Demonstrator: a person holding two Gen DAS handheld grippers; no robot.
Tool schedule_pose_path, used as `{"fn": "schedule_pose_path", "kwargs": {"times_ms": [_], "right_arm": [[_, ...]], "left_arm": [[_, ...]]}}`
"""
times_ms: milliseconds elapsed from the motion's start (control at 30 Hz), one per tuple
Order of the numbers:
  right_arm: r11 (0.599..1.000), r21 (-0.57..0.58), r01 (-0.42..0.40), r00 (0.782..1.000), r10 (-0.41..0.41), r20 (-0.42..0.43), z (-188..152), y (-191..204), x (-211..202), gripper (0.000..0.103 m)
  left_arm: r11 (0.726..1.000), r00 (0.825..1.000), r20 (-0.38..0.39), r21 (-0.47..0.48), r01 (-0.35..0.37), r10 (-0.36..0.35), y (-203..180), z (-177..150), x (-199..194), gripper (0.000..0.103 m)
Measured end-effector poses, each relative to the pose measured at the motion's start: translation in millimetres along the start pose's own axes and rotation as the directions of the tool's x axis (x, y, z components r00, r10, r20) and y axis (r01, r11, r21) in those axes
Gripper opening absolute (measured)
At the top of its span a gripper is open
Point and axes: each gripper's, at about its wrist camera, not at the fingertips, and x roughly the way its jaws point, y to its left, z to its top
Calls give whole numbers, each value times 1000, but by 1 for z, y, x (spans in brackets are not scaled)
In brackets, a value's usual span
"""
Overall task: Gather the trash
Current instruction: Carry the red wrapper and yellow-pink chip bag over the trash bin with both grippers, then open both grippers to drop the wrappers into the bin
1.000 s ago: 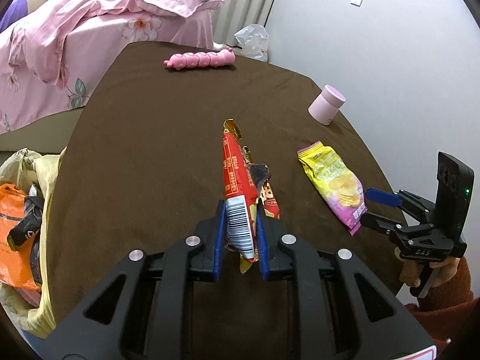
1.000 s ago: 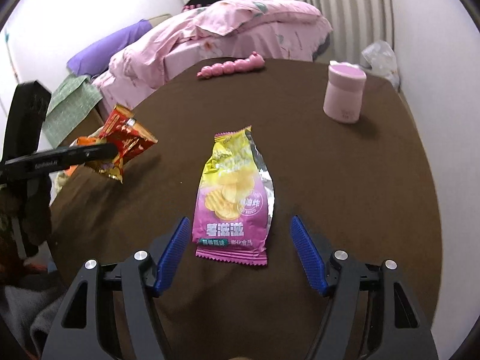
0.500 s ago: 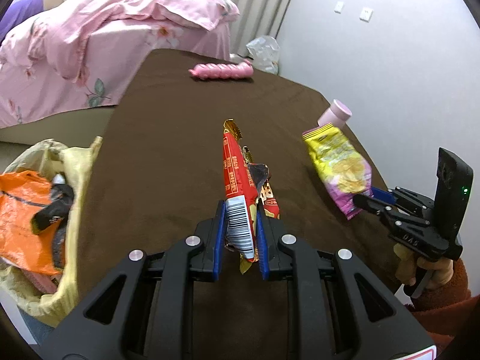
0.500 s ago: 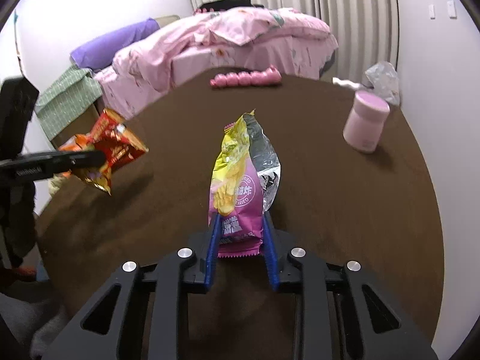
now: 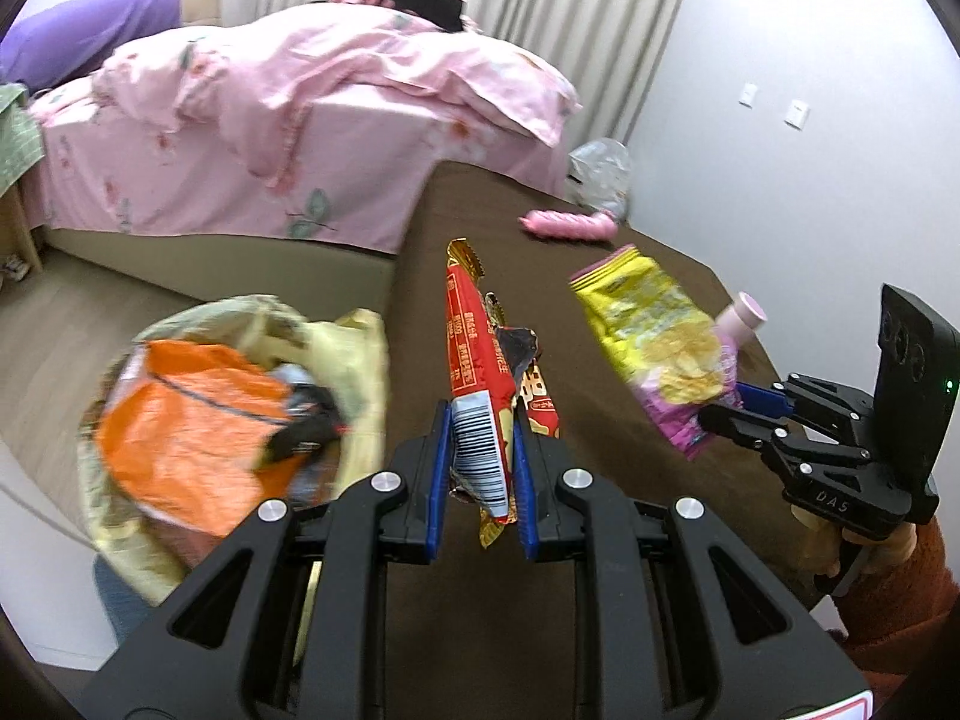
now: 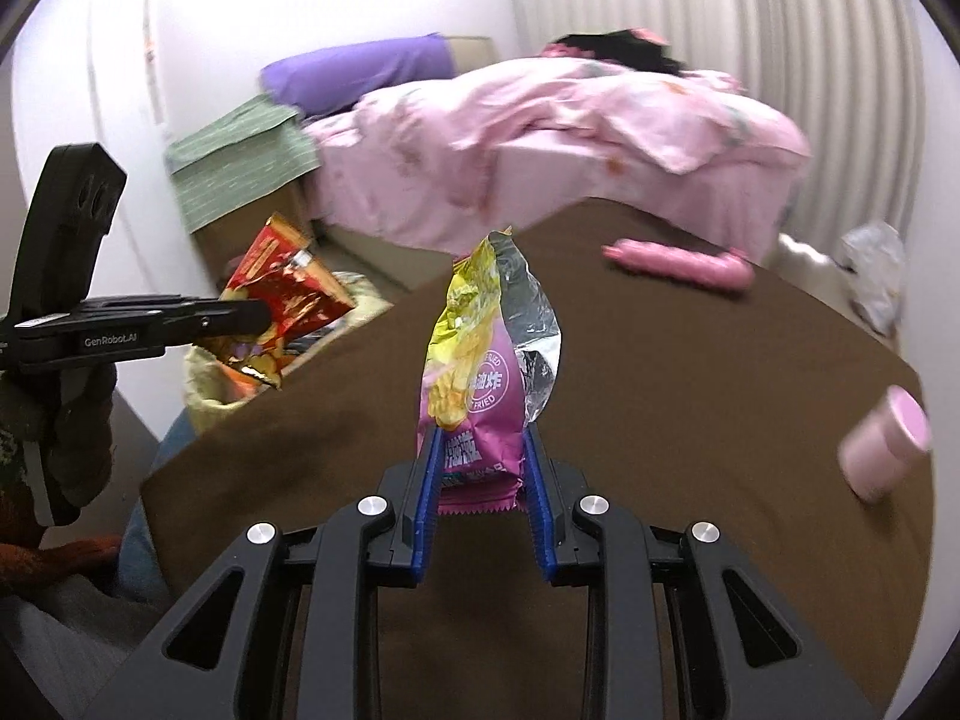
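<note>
The left gripper (image 5: 478, 468) is being held pointing forward and downward, its blue pads (image 5: 440, 468) being pressed flat against something clamped between them. The right gripper (image 6: 480, 468) is likewise being angled downward, its jaws, brought together only moments ago, being kept pinched on what is gripped there. In the left wrist view, the right gripper is being carried by a hand (image 5: 852, 546) in an orange sleeve (image 5: 894, 600), low at the right edge.

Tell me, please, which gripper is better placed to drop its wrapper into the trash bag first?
Probably the left gripper: its red snack wrapper hangs beside the trash bag, while the right gripper holds the chip bag over the table.
</note>
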Motion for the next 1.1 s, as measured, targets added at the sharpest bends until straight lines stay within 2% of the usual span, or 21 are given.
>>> {"fn": "schedule_pose_path", "kwargs": {"times_ms": [200,333,467,600,700,867,1100], "right_arm": [[990,-84,-113,992,108,-57,43,47,44,25],[970,-123,-208,973,192,-131,73,82,86,25],[940,-187,-285,938,234,-256,86,123,138,25],[928,-223,-298,913,209,-350,83,141,181,25],[929,-226,-293,906,194,-377,81,145,195,25],[928,-245,-282,898,166,-407,80,148,212,25],[917,-256,-305,891,180,-417,78,147,209,25]], "left_arm": [[994,995,52,-74,-85,89,52,11,-24,18],[983,992,44,-148,-107,114,95,15,-34,18],[976,989,-12,-157,-150,150,121,7,-19,18],[965,973,-109,-145,-219,204,143,-13,16,18],[962,971,-144,-165,-216,193,152,-28,31,18],[963,970,-154,-169,-212,187,157,-32,42,18],[971,974,-174,-163,-174,145,156,-31,47,18]]}}
